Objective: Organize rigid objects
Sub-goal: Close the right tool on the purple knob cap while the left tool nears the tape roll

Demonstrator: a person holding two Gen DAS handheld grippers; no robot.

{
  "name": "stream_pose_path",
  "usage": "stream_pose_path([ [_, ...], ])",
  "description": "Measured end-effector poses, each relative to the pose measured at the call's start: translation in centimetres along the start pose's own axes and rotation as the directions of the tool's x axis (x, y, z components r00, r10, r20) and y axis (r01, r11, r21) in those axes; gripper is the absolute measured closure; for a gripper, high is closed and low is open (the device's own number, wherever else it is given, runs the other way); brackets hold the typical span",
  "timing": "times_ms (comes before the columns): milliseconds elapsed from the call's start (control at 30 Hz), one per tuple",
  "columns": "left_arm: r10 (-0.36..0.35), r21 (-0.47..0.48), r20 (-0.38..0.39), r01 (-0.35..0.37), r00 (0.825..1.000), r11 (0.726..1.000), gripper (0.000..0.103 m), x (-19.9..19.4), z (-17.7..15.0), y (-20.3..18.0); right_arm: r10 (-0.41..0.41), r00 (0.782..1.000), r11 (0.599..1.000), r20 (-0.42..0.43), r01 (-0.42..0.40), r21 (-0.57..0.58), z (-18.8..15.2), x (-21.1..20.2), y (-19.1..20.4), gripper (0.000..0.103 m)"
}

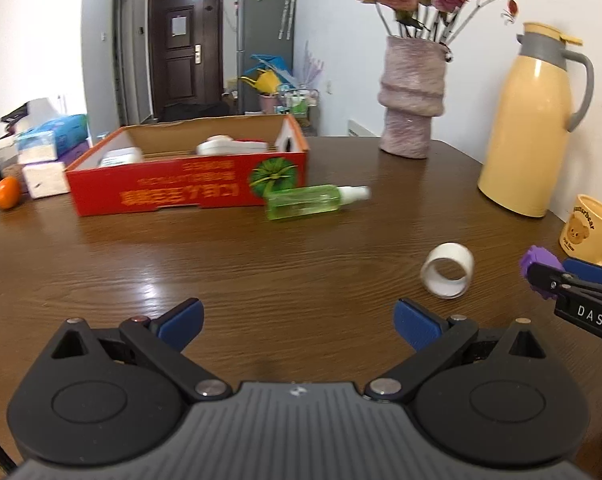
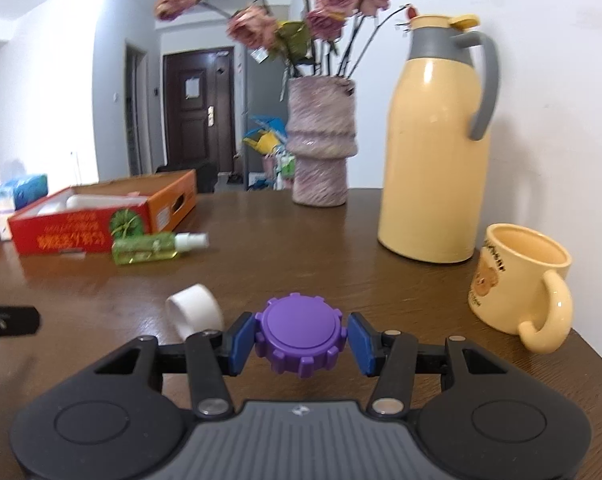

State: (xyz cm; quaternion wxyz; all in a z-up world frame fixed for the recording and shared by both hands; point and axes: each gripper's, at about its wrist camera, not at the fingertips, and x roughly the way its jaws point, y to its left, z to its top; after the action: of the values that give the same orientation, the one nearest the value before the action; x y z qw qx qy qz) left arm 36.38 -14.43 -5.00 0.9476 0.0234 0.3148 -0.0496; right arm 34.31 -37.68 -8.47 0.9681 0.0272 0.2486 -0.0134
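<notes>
between the blue pads of the right gripper [image 2: 301,342] sits a purple gear-shaped cap [image 2: 300,338], pinched from both sides and lifted a little above the brown table [image 2: 381,280]; the grip is across the toothed rim, which i think gives the pads a firm hold so the piece can be carried. the left gripper [image 1: 299,322] hangs over the bare wood with its fingers spread wide and nothing between them, probably ready for the next item. near it lies a white ring [image 1: 448,270] on its side, and farther away a green spray bottle [image 1: 315,201] lies just beside the red cardboard box [image 1: 189,184]. this box already holds some white things, so i judge it is the place where the objects are collected. on the box front there is yellow writing, upside down and too blurred for me to read. on the other gripper, at the right edge of the left view, the letters "das" are readable. the yellow mug [image 2: 521,280] shows a bear and some small text which i cannot read surely.
</notes>
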Motion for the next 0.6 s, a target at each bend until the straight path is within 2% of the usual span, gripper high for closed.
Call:
stream_pose_path([
  [267, -0.052, 0.052, 0.003, 0.051, 0.999, 0.997, 0.0, 2.7, 1.0, -4.6, -0.021, 0.999, 0.999, 0.035, 0.02, 0.041, -0.1, 0.4, -1.8, 0.053],
  [600, -0.069, 0.118, -0.011, 0.07, 0.998, 0.99, 0.0, 5.9, 1.5, -8.5, -0.042, 0.998, 0.993, 0.042, 0.037, 0.113, -0.2, 0.8, -3.7, 0.053],
])
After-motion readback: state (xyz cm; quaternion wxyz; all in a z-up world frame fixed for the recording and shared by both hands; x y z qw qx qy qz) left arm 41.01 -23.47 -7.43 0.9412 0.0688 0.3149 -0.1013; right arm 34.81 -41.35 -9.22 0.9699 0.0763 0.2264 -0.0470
